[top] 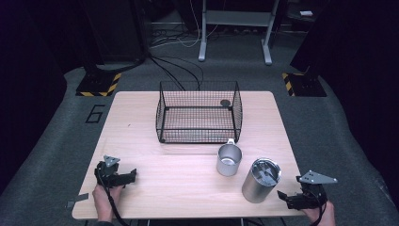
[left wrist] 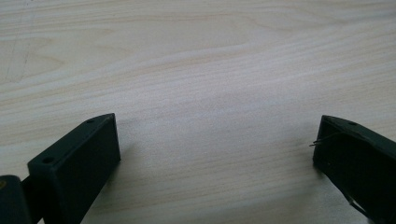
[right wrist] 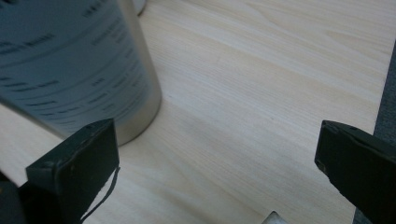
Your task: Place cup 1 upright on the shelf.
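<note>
Right claw [top: 292, 197]: rested at the table's near right corner, jaws spread wide, nothing between them.
Left claw [top: 123, 177]: lay at the near left over bare wood, jaws also wide apart, gripping nothing.
Tumbler [top: 261, 180]: stood upright near the front right edge, just beside the right claw and ahead of it to its left; in the right gripper view its wall [right wrist: 79, 70] rose past the left jaw, outside the gap.
Long axis: vertical, lid on top.
Nearer hand: the right by far; the left sat well apart across the table [top: 188, 188].
Cup [top: 229, 160]: open-topped, just beyond the tumbler, between it and the basket [top: 199, 113].
Writing: dark lines of print ran round the tumbler, too blurred to read; a "6" marked the floor at the left.
Judgement: the claw needed to swing left to bring the tumbler between its jaws.
</note>
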Action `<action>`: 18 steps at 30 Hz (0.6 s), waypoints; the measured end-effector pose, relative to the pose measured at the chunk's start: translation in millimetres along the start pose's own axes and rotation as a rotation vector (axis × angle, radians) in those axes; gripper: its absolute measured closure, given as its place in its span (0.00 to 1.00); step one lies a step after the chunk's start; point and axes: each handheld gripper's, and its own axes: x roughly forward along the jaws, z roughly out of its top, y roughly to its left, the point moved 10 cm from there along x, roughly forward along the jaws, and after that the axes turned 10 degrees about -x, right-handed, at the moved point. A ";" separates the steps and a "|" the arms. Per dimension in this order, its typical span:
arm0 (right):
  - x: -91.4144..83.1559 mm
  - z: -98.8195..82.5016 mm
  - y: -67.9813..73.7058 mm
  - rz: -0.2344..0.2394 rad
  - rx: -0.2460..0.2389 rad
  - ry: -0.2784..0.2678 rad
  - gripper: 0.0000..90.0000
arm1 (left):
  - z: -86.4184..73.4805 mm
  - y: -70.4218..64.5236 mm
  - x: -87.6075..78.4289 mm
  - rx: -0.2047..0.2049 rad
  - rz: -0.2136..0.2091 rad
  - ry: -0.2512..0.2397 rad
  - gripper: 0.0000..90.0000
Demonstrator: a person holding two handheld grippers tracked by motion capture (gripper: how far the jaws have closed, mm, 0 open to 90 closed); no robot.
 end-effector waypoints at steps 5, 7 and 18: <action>-12.3 9.2 8.9 0.026 -0.018 -0.022 0.00 | 0.0 0.0 0.0 0.001 0.000 0.000 0.01; -16.0 12.6 13.6 0.042 -0.025 -0.030 0.00 | 0.0 0.0 0.0 0.000 0.000 0.000 0.01; -26.7 30.7 38.0 0.108 -0.063 -0.087 0.00 | 0.0 0.0 0.0 0.001 0.000 0.000 0.01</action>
